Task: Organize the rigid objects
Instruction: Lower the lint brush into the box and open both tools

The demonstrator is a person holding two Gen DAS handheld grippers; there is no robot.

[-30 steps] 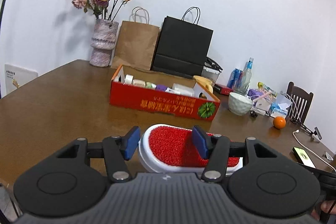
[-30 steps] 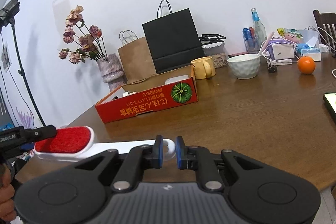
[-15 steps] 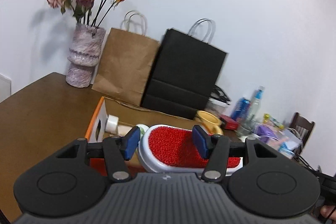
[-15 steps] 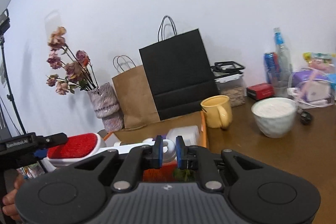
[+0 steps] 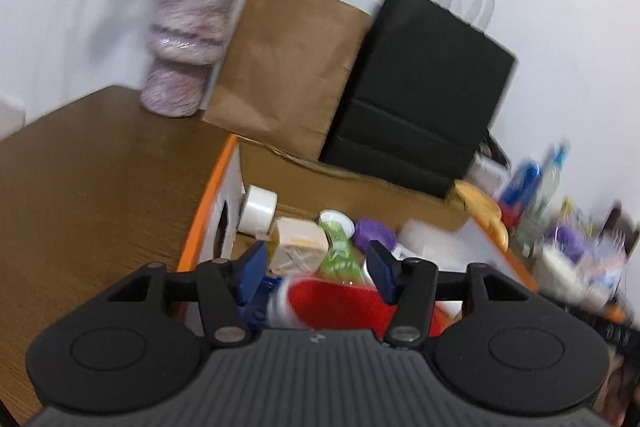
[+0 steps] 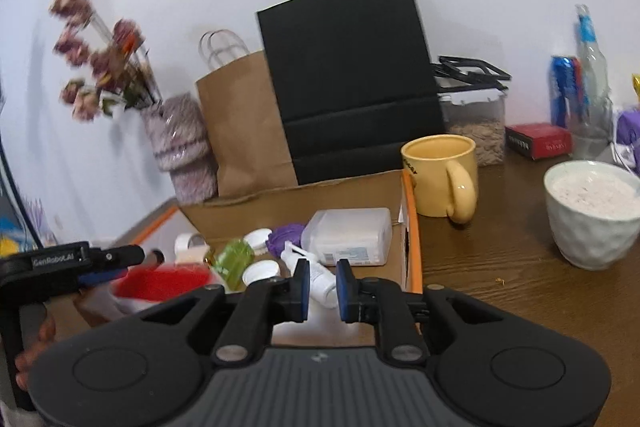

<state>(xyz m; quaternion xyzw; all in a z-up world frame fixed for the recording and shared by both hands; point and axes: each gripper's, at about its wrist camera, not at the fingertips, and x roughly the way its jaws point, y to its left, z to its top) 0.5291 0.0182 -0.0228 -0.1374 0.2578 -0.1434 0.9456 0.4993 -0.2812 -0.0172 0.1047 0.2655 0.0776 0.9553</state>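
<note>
Brush (image 5: 332, 303) hangs low over box (image 5: 208, 203), between left gripper (image 5: 316, 267) jaws that have just been opening, pads seemingly off it. Right gripper (image 6: 322, 285) nearly closed, empty. Probably light, stiff plastic: grip the rim, not bristles.

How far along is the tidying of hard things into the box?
Done: a tape roll and a green bottle lie in the box. In hand: the red brush sits over the box between the left fingers, which have just been opening. Left: perhaps the mug and bowl, both outside it on the table.
</note>
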